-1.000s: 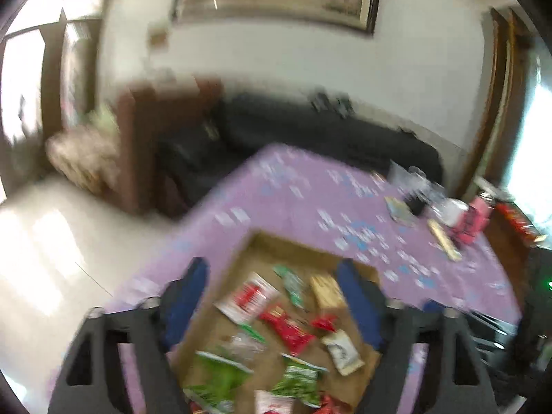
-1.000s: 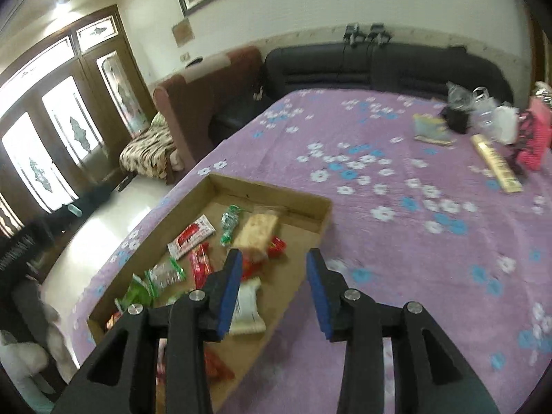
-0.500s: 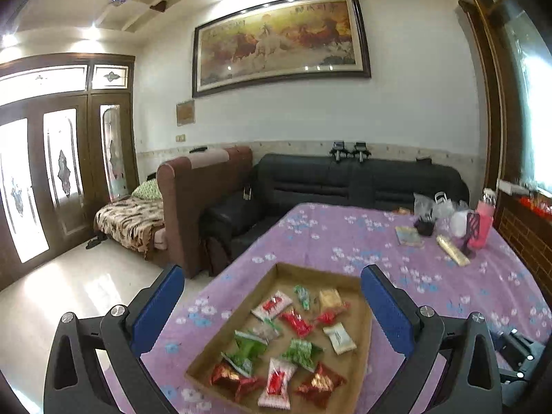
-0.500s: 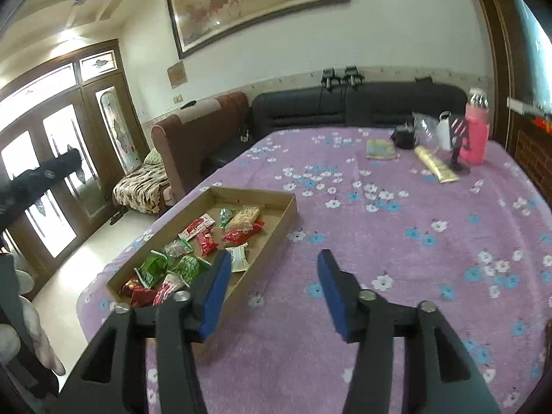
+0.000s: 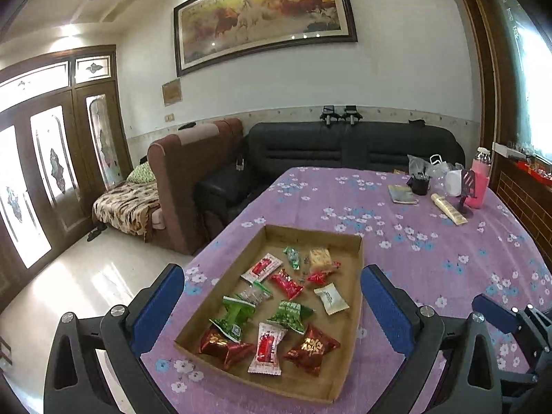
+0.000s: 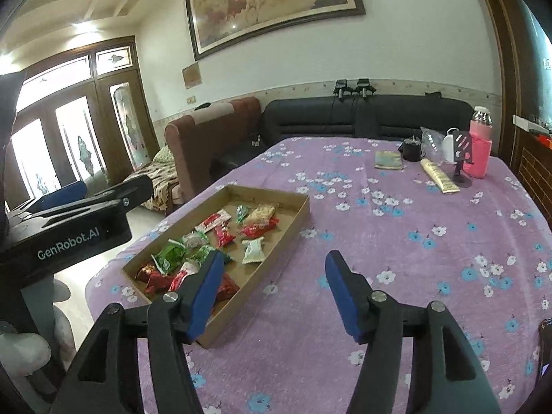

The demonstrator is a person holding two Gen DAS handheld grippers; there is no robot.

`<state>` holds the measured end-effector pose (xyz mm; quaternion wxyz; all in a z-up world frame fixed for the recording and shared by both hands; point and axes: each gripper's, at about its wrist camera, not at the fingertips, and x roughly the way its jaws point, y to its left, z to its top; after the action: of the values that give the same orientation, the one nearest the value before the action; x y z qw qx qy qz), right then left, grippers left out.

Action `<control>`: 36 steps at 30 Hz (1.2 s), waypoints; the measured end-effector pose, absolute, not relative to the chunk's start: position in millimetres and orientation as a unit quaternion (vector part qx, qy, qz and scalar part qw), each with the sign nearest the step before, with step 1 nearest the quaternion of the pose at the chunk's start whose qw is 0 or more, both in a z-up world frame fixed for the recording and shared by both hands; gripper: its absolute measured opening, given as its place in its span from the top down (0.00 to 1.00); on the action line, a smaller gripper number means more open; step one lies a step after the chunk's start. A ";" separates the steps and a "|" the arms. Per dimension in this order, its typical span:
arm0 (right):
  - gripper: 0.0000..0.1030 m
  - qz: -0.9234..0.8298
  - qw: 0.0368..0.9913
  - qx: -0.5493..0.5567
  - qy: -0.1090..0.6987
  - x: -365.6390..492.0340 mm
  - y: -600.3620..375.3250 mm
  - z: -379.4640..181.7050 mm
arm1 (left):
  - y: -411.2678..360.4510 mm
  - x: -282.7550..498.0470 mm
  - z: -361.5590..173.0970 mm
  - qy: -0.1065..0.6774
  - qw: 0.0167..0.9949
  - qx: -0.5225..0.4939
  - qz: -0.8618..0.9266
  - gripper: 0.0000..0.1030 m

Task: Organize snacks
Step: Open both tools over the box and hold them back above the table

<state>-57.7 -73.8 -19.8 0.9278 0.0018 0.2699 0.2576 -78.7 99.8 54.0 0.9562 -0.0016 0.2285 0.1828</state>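
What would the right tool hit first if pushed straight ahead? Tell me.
Most likely the purple floral tablecloth, just right of the cardboard tray. The right tool is open, holds nothing and tilts down toward bare cloth; depth is hard to judge.

White lettering reading "GenRobot.AI" stood on the black body of the left gripper point(image 6: 79, 231), seen at the left edge of the right wrist view. A green snack packet point(image 5: 291, 314) in the cardboard tray point(image 5: 358, 258) carried white print and a red foil packet point(image 5: 312, 346) carried gold characters, but both were too small to read. Dark calligraphy ran along the top of the framed horse painting point(image 5: 262, 17), likewise illegible.
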 end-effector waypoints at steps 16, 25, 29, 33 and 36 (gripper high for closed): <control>0.40 0.252 0.912 -0.010 0.323 -32.2 -52.5 -53.8 | 114.5 -43.6 11.4 0.293 0.942 -0.017 0.164 0.00; 0.40 0.249 0.908 -0.013 0.337 -21.8 -47.7 -62.9 | 118.9 -33.9 1.1 0.309 0.938 -0.026 0.155 0.00; 0.40 0.249 0.907 -0.013 0.341 -19.6 -46.1 -65.5 | 120.6 -32.6 -0.7 0.312 0.937 -0.029 0.154 0.00; 0.40 0.250 0.906 -0.015 0.342 -18.9 -44.3 -66.1 | 120.5 -32.5 -1.0 0.312 0.937 -0.029 0.154 0.00; 0.40 0.250 0.906 -0.017 0.342 -19.8 -43.0 -66.2 | 121.4 -32.2 -2.1 0.313 0.937 -0.030 0.152 0.00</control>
<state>-19.8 -43.0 -66.2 0.9055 -0.0167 0.3420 0.2504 -32.2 121.4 -2.1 0.9371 -0.0299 0.3129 0.1515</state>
